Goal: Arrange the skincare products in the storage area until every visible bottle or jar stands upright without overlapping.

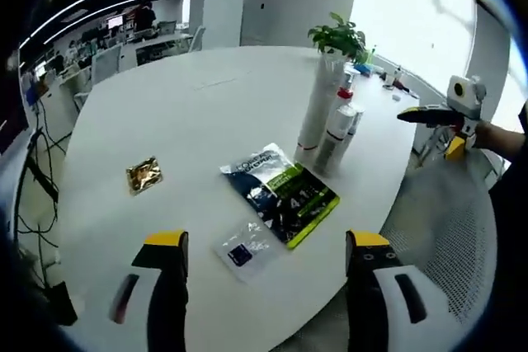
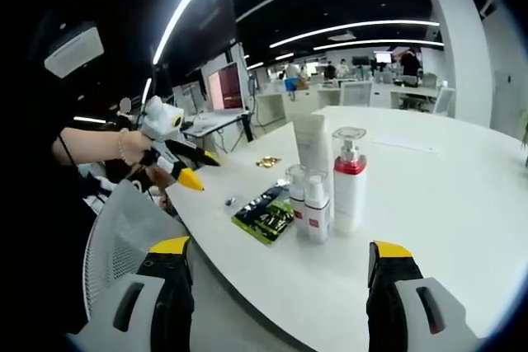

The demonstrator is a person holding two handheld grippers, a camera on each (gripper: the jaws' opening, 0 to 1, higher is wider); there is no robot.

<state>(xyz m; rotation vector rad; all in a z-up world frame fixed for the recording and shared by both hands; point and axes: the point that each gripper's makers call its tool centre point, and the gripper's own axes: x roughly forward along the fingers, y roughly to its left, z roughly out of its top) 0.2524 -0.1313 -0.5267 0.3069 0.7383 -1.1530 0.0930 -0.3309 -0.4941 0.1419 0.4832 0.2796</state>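
- White round counter point(image 1: 206, 121) carries all the products; the tall white tube point(image 2: 313, 150) serves as landmark.
- 1 tall white tube, upright; in the left gripper view point(image 1: 316, 109) it stands in front of a green potted plant point(image 1: 340, 37).
- 1 pump bottle point(image 2: 349, 179) with clear cap, red band, white body, upright, touching or just beside the tube.
- 2 small bottles point(image 2: 308, 204) with white caps and red labels, upright, just in front of the tube, side by side; label text too small to read.
- 1 flat blue-green sachet pack point(image 1: 280, 193) lying on the counter near the tube's base; white lettering on its top edge is blurred, not legible.
- 1 small clear sachet point(image 1: 245, 247) with a dark square, lying just beyond the pack, away from the tube.
- 1 gold foil packet point(image 1: 143, 175), lying flat, well apart from the tube.
- Left claw point(image 1: 268, 282): wide open, holds nothing, jaws over the counter edge near the clear sachet.
- Right claw point(image 2: 280, 294): wide open, holds nothing, short of the counter edge, facing the bottle cluster.
- Mesh chair point(image 1: 445, 204) beside the counter.
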